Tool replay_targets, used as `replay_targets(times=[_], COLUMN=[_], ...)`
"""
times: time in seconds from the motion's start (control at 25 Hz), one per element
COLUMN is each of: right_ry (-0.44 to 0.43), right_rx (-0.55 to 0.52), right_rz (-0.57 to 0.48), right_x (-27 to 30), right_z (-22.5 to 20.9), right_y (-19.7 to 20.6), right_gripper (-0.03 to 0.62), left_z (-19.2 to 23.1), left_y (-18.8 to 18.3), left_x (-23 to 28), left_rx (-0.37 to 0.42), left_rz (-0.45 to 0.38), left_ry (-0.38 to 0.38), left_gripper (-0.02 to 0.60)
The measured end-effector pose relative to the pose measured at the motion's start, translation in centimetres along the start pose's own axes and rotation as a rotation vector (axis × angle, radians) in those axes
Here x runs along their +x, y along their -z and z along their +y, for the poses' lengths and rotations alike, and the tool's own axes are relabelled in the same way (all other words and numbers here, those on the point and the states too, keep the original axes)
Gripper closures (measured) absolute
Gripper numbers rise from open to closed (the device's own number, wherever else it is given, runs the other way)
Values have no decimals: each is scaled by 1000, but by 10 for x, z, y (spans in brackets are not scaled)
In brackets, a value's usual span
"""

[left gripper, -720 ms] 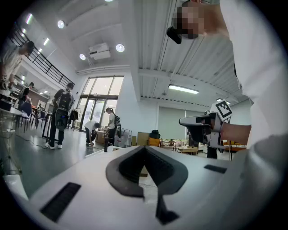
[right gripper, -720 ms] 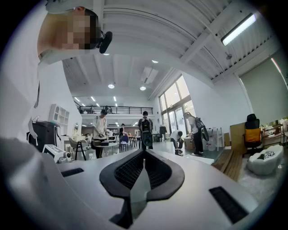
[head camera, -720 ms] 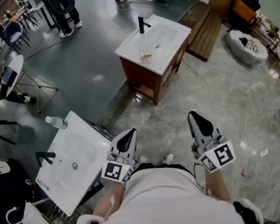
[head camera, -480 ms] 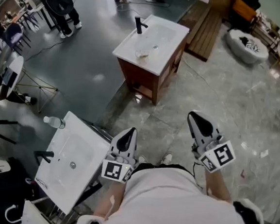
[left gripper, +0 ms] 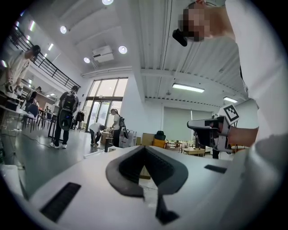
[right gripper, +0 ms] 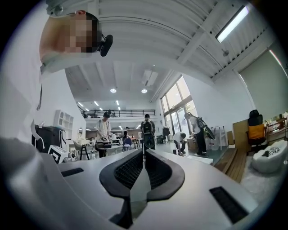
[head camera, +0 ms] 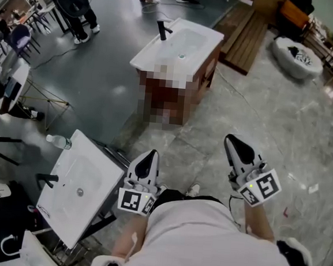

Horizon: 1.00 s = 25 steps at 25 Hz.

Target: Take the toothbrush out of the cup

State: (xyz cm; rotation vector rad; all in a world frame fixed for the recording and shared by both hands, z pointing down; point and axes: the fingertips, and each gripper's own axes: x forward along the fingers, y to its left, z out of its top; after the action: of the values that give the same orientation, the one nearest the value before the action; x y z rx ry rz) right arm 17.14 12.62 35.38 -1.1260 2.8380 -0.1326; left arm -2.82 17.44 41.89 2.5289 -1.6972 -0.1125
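Note:
No toothbrush or cup shows in any view. Both grippers are held level at waist height over the floor. In the head view my left gripper [head camera: 149,159] is shut with nothing in it, and my right gripper [head camera: 233,142] is shut and empty too. The left gripper view shows its jaws [left gripper: 145,150] closed together, with the right gripper [left gripper: 211,130] off to the side. In the right gripper view the jaws [right gripper: 144,155] meet, and the left gripper's marker cube [right gripper: 58,154] is at the left. A white washbasin cabinet [head camera: 189,39] with a black tap [head camera: 162,29] stands ahead, partly under a mosaic patch.
A second white basin [head camera: 84,183] with a black tap [head camera: 48,179] stands close at my left, a plastic bottle [head camera: 58,141] at its far corner. Several people stand at the far side of the hall. Wooden boards [head camera: 247,32] and a round cushion [head camera: 297,54] lie beyond.
Both basins have slid a little left in the head view, the far one also up. The grippers stay shut and keep their places before the body.

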Motion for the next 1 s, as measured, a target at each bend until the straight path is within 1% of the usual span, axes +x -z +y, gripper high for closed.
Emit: replay_targets(times=[0.16,0.32,0.56,0.76,1.0], right_ry=[-13,-26,-53,-36,-21], right_rx=[24,36,36,41,29], right_rz=[7,12,10,17,25], right_x=[-8,-14,-11,-12,-2], right_z=[-12,-19,-19,-26,-33], right_y=[6,8,11,15,14], right_gripper=[551,551,551,551,551], left_z=[-5,-10,-7,-5,9], left_y=[3,6,10,13,15], left_x=[2,0,-1,5,24], left_rx=[-2,-1,-3,-9,-22], left_rz=[4,14,17,11,7], left_ry=[-40,-64,-91,-85,-69], left_gripper=[578,578,578,578,578])
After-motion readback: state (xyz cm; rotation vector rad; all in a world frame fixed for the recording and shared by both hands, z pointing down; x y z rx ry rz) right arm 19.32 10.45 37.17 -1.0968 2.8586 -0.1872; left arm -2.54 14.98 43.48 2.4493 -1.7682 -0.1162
